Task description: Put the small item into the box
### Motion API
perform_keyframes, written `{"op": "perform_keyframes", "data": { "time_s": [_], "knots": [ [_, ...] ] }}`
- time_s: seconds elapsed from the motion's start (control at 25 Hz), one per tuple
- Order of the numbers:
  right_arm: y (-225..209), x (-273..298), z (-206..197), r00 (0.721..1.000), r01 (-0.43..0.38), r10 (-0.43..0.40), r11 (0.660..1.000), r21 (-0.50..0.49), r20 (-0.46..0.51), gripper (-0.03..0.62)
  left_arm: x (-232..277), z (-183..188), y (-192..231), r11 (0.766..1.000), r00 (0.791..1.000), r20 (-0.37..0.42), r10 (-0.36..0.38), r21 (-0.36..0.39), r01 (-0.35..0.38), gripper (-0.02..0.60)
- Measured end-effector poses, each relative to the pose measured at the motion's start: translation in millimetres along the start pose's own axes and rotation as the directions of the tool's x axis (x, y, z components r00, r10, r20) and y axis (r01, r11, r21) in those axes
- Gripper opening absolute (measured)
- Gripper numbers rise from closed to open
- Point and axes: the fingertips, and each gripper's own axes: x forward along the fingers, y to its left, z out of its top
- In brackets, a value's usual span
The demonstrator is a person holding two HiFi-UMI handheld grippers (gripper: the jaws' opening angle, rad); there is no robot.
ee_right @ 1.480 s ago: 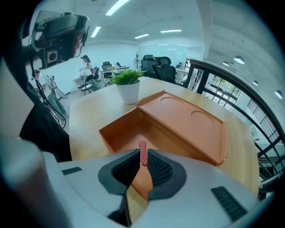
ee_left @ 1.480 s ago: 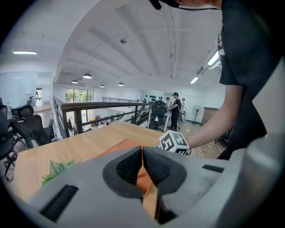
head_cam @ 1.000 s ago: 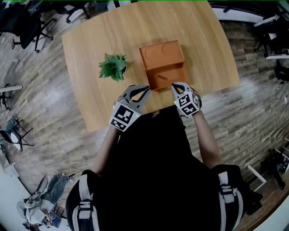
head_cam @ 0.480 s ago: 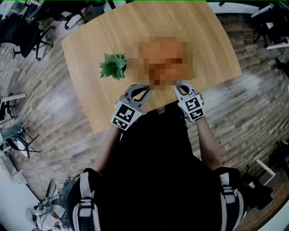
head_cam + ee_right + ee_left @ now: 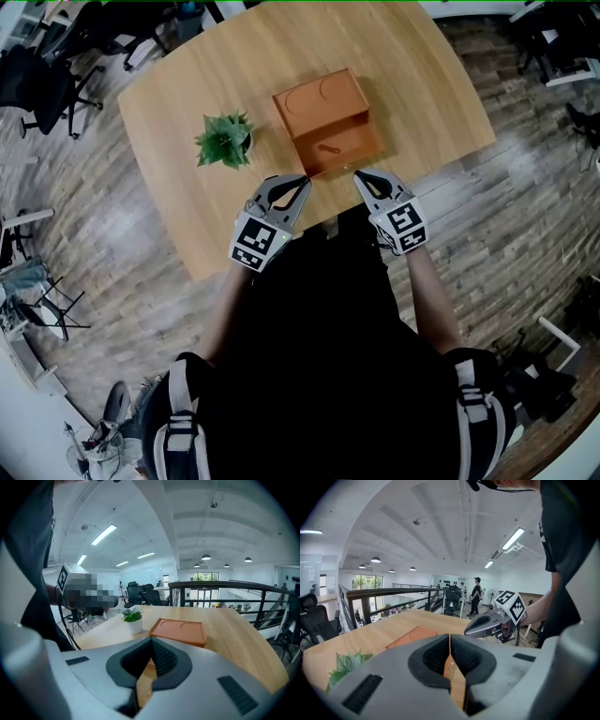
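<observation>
Two grippers are held side by side over the near edge of the table (image 5: 187,94), both aimed at the box (image 5: 319,98). The left gripper (image 5: 302,180) has its jaws pressed together with nothing between them; its own view shows only wood past the closed pads. The right gripper (image 5: 359,175) is closed and empty too, its jaws meeting in a thin line. Both tips sit just beside the box's near wall, the left one by the near left corner. Whether either touches the box cannot be told.

The orange box stands a little in from the middle of the near edge, turned slightly askew to it. Its far half is a flat top with two round recesses, and its near half is an open tray. The small item (image 5: 330,147) lies on the tray floor, showing only as a short dark sliver, too small to make out further.

Left of the box, near it but apart, stands a plant (image 5: 223,141) in a white pot.
</observation>
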Motion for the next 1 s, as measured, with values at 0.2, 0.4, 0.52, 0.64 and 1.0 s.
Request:
{"op": "perform_keyframes", "data": {
  "time_s": [0.2,0.4,0.52,0.64,1.0],
  "knots": [
    [-1.6,-5.0,2.2,1.0,0.009,-0.009,1.0,-0.008,0.011,0.025,4.8,-1.0,-3.3,1.0,1.0,-0.003,-0.004,0.01,0.004,0.027],
    [0.6,-9.4,4.0,1.0,0.001,0.0,1.0,-0.02,0.004,0.025,3.7,3.5,-7.3,1.0,1.0,-0.001,-0.002,0.017,0.002,0.028],
    [-0.2,-9.3,7.0,1.0,0.001,-0.001,1.0,-0.03,0.008,0.025,4.2,5.1,-7.3,1.0,1.0,0.005,-0.004,0.022,0.004,0.028],
    [0.5,-11.5,9.7,1.0,0.005,-0.004,0.999,-0.033,0.013,0.025,4.2,5.9,-8.6,1.0,1.0,0.008,-0.009,0.023,0.009,0.026],
    [4.0,-19.2,6.5,1.0,0.026,-0.025,0.999,-0.034,0.015,0.025,3.7,7.8,-16.1,0.999,0.999,0.015,-0.028,0.041,0.028,0.028]
  ]
}}
